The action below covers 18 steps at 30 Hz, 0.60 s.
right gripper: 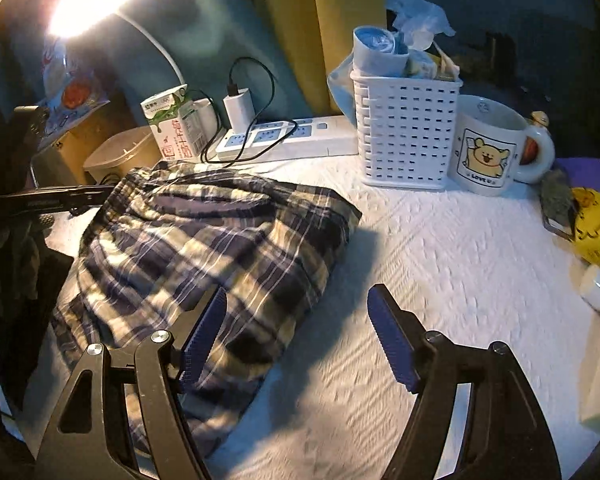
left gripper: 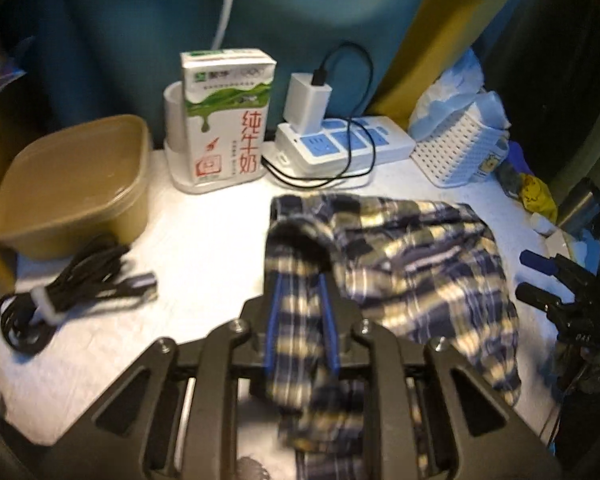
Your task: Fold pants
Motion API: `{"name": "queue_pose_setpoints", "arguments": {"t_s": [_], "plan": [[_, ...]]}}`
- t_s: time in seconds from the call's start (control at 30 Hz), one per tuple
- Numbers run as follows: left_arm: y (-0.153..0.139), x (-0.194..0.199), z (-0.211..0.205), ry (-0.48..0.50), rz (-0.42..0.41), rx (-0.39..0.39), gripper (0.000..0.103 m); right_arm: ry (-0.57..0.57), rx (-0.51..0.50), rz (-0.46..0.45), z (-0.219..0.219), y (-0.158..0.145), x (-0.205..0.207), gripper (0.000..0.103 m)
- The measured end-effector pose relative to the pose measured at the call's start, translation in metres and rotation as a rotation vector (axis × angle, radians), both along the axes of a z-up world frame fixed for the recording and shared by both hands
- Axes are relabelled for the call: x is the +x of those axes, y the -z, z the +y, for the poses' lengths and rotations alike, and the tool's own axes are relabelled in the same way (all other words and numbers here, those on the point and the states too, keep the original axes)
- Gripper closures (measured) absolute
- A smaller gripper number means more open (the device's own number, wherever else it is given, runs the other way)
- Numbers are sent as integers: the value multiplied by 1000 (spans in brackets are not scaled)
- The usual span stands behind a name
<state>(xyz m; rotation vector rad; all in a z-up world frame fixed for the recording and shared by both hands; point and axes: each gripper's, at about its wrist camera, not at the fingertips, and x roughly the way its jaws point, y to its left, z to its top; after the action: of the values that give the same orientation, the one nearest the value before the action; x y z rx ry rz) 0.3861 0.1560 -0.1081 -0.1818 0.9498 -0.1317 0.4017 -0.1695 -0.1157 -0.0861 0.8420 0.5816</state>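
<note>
The plaid pants (left gripper: 412,264) lie bunched on the white table cover (left gripper: 204,240). My left gripper (left gripper: 300,284) is shut on a fold of the pants and holds that fold lifted above the table. In the right wrist view the pants (right gripper: 204,240) spread across the left half of the cover (right gripper: 440,264). My right gripper (right gripper: 298,312) is open and empty, its left finger over the pants' near right edge, its right finger over bare cover. The right gripper also shows at the right edge of the left wrist view (left gripper: 540,276). The left gripper shows dimly at the left of the right wrist view (right gripper: 72,200).
At the back stand a tan tub (left gripper: 76,180), a milk carton (left gripper: 224,116), a power strip with a charger (left gripper: 340,136) and a white basket (right gripper: 408,128). A coiled black cable (left gripper: 60,292) lies left. A bear mug (right gripper: 492,148) and a yellow item (right gripper: 596,228) stand right.
</note>
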Motion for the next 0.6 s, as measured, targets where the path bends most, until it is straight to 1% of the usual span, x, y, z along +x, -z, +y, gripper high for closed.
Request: {"name": "queue_pose_setpoints", "arguments": {"t_s": [0.1,0.13,0.17,0.27,0.33,0.47,0.6], "plan": [[0,12,-1,5,-16,-46,75,1,3,17,-1,6,10,27],[0,12,-1,3,-24,-53,67,1,5,23,-2,9,13,27],[-1,14,0,3,-26,-57,65,3,6,29,-3,11,16,27],[-7,14,10,-27,-47,-91,64,8,12,43,-6,16,21,27],[-11,14,12,-33,-57,-93,64,9,20,51,-8,19,23,27],[-24,8,0,6,-84,-81,63,10,26,59,-8,22,25,27],[-29,11,-9,35,-95,-77,63,13,25,55,-9,21,25,27]]}}
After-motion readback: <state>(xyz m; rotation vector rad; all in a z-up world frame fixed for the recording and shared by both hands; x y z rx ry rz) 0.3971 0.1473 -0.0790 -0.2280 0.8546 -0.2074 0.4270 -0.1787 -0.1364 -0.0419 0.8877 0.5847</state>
